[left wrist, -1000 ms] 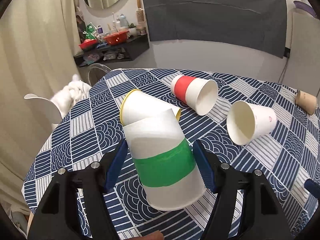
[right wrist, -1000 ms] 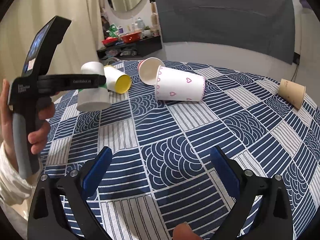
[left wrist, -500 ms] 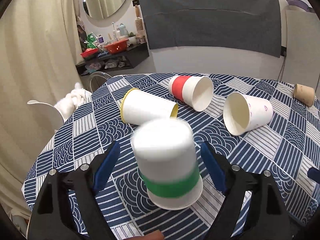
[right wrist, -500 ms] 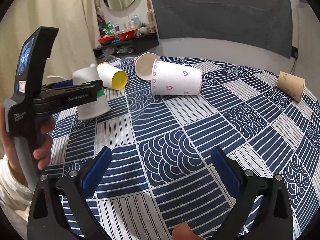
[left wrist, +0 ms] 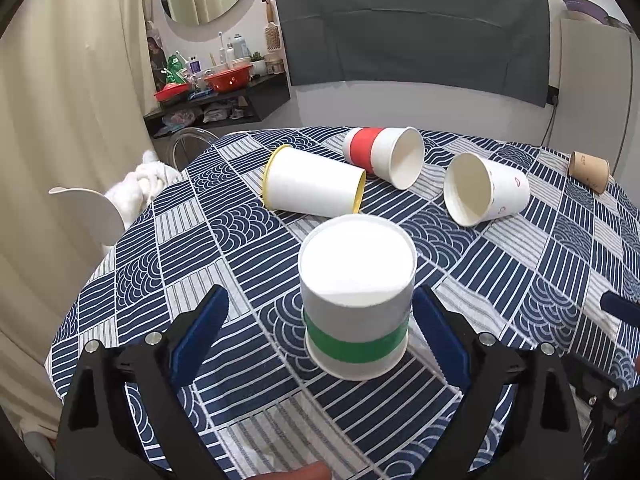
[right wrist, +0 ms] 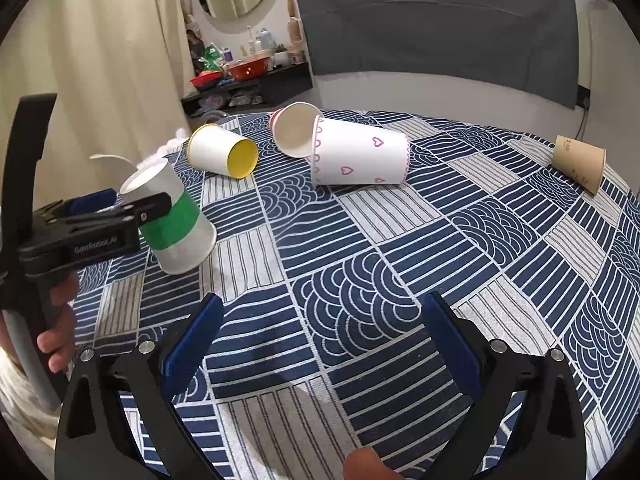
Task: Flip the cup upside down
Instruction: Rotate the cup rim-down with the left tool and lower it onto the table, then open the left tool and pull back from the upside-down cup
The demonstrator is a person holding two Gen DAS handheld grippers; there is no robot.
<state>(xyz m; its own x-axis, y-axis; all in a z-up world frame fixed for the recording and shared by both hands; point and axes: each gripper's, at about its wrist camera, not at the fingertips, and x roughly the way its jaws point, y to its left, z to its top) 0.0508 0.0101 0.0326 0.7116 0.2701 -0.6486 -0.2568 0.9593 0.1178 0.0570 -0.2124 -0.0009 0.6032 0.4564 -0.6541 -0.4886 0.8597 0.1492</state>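
Left wrist view: green-banded paper cup (left wrist: 356, 300) stands mouth-down on the patterned tablecloth (left wrist: 520, 280), centre-low in frame, closed base facing up. Left gripper (left wrist: 320, 332) is spread wide, the cup between its blue pads (left wrist: 200, 328) with a clear gap on the left side; the right pad sits very close to the cup wall, contact not resolvable. Nothing grasped.

Right wrist view: same cup (right wrist: 172, 216) at middle left, looking tilted, though fisheye distortion may account for that. Right gripper (right wrist: 320, 344) at the bottom of frame, fingers parted, empty, over bare cloth.

Risks, as judged:
- The close right pad could drag or tip the light cup if the left gripper pulls away sideways rather than straight back.
- The rim may not be fully seated on the cloth; a wrinkle could leave it rocking.
- Yellow-lined cup (left wrist: 314, 184) lies on its side just behind; a knock forward could send the green-banded cup into it.
- Red-banded cup (left wrist: 380, 156) and heart-print cup (left wrist: 486, 190) also lie on their sides, upper centre and right; round, so prone to rolling.
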